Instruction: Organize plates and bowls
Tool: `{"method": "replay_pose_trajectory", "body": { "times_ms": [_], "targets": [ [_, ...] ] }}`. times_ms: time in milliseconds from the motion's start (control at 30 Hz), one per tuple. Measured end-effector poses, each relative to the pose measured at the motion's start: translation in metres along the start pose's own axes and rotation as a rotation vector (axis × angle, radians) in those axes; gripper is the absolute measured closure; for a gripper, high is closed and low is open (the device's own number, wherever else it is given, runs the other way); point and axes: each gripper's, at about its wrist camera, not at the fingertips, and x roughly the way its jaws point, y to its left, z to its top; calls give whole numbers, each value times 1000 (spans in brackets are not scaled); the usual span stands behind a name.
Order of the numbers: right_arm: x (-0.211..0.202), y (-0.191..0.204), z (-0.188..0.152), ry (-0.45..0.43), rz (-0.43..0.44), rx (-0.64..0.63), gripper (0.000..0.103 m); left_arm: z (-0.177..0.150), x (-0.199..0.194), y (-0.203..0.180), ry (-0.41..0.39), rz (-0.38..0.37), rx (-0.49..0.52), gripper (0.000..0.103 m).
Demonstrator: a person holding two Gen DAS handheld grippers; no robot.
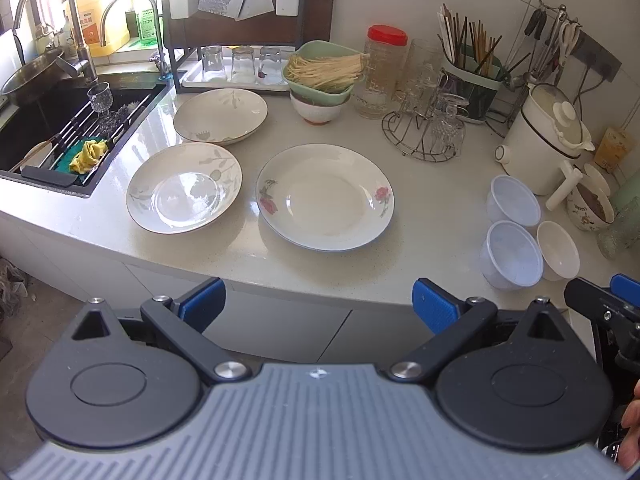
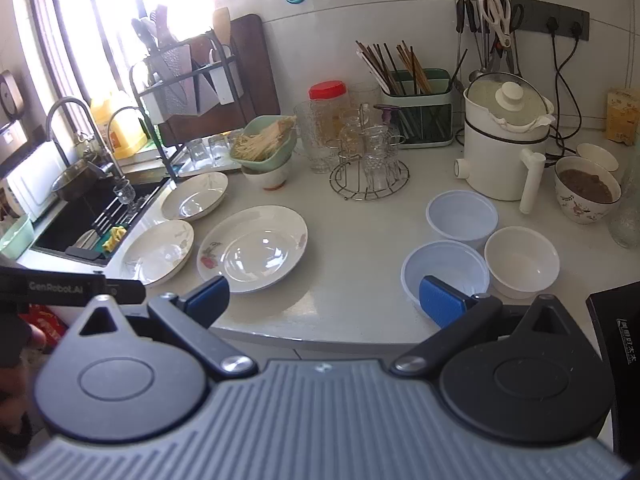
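While both tools are hovering short of the near edge of the counter, I am holding my left hand-held gripper released, its blue fingers spread wide with nothing between them, and my right hand-held gripper is standing just as wide and bare. Three plates are lying flat on the counter, none touching another: the rose plate is sitting nearest the middle, a leaf plate is lying to its left by the sink, and a second leaf plate is resting farther back. Off to the right, two clear plastic bowls and a white bowl are clustering close together near the white cooker. At the far side, a green bowl of noodles is sitting stacked on a small white bowl, beside a red-lidded jar.
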Motion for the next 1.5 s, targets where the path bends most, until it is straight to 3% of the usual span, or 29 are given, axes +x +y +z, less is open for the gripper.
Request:
{"method": "replay_pose_trajectory", "body": {
  "times_ms": [367,700,1067,1267,1500],
  "targets": [
    [23,23,10,-10,-8,40,0,30,15,33,-12,-12,19,2],
    [69,93,26,-27,-20,109,0,78,46,107,-2,-64,100,2],
    [125,150,25,80,-40,89,1,108,111,190,76,-74,74,2],
    [166,175,25,140,5,106,5,117,144,228,102,-65,68,2],
    [223,200,30,247,72,165,27,131,170,265,97,-107,103,2]
  ]
}}
